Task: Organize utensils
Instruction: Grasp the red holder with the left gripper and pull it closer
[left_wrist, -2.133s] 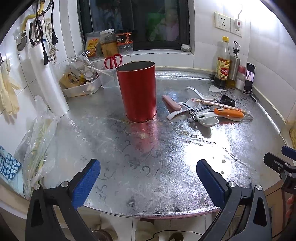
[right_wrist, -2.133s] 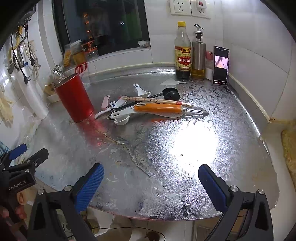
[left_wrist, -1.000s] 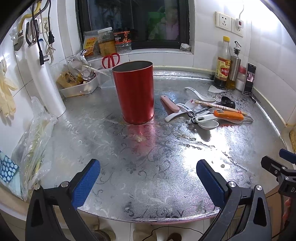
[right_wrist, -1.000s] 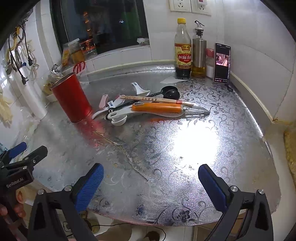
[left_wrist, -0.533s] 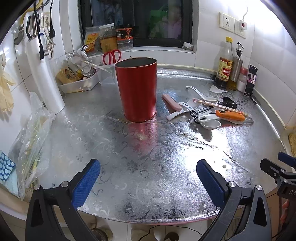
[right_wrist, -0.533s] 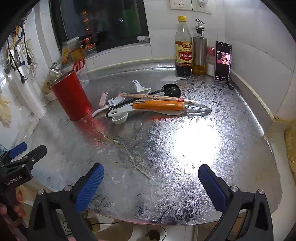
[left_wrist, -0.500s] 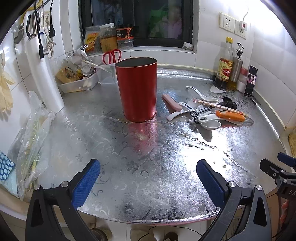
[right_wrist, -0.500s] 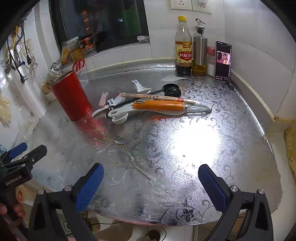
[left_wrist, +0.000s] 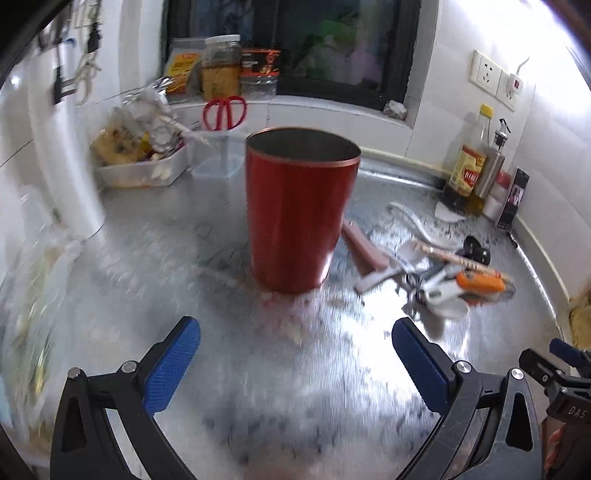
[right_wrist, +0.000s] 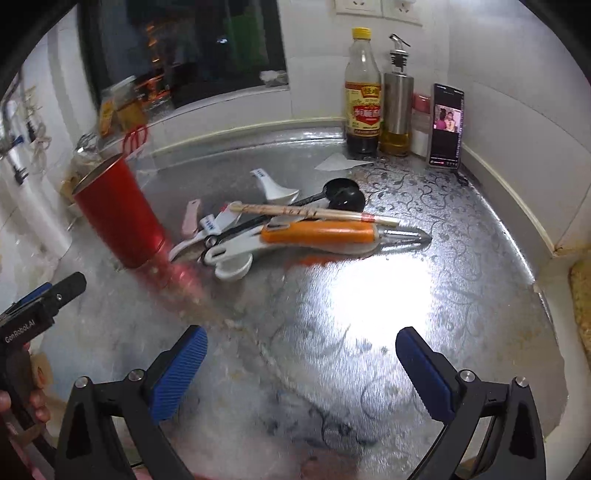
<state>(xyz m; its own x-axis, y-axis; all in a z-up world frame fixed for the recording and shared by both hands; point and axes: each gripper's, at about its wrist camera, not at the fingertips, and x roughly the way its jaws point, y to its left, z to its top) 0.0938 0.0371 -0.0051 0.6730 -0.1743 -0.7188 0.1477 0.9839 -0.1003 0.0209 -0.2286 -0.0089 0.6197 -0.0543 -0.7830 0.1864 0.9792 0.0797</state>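
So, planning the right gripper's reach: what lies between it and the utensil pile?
Only bare counter between the right gripper and the utensil pile, in the right wrist view.

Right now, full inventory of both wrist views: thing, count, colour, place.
canister: 1, red, upright, counter centre-left
chopsticks: 1 pair, wooden, atop pile
tongs: 1, orange grip, pile front
black spoon: 1, pile rear
white spoons: several, in pile
pink handle: 1, beside canister
sauce bottle: 1, brown, back wall
oil dispenser: 1, steel, beside bottle
phone: 1, propped, right wall
scissors: 1, red, sill
left gripper: open, empty
right gripper: open, empty
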